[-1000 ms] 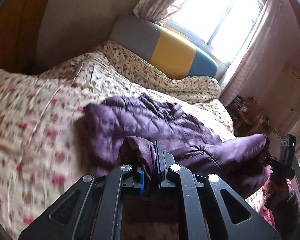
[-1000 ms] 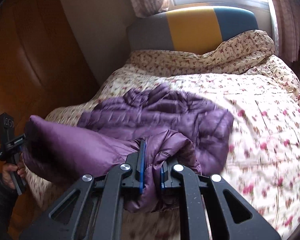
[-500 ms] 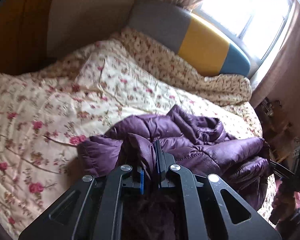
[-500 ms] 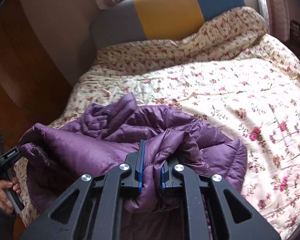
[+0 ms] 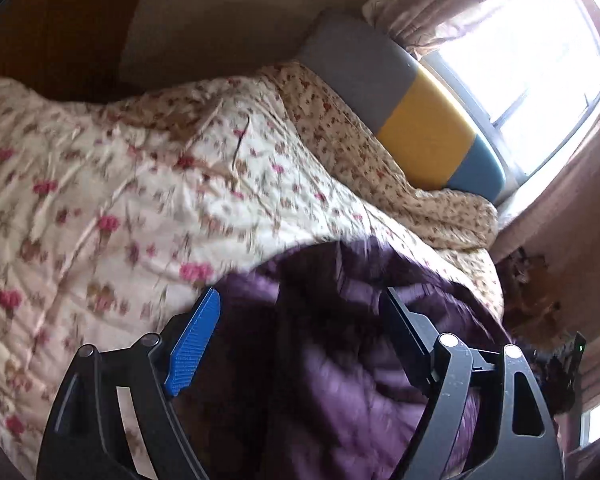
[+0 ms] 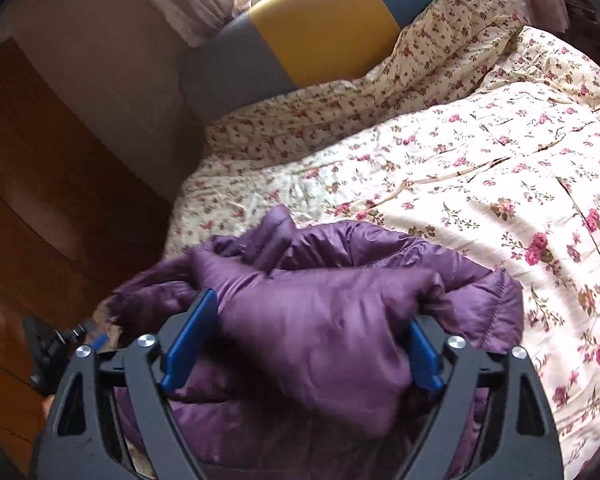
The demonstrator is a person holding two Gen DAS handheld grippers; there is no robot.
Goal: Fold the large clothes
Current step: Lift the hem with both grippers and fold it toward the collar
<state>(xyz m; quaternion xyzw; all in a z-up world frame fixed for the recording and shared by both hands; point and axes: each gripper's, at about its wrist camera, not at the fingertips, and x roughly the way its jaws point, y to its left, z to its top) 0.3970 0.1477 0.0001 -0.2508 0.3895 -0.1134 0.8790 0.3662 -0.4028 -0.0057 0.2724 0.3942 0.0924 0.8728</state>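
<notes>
both tongs, left [image 5: 300,316] and right [image 6: 312,328], gape wide and grip nothing over a bunched purple jacket [image 6: 324,300] lying between their tips on the flowered quilt [image 6: 480,168]; best lift straight clear, then regrip an edge, not loose bulk.

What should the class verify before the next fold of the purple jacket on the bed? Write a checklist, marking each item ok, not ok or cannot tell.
1. Left gripper released: ok, fingers spread wide, nothing pinched.
2. Right gripper released: ok, open, though a bulge of fabric sits between its fingers.
3. Purple jacket resting on the floral quilt: ok.
4. Jacket lying flat and smooth: not ok, bunched and rumpled.
5. Jacket fully on the bed: cannot tell, its near part is hidden by the grippers.
</notes>
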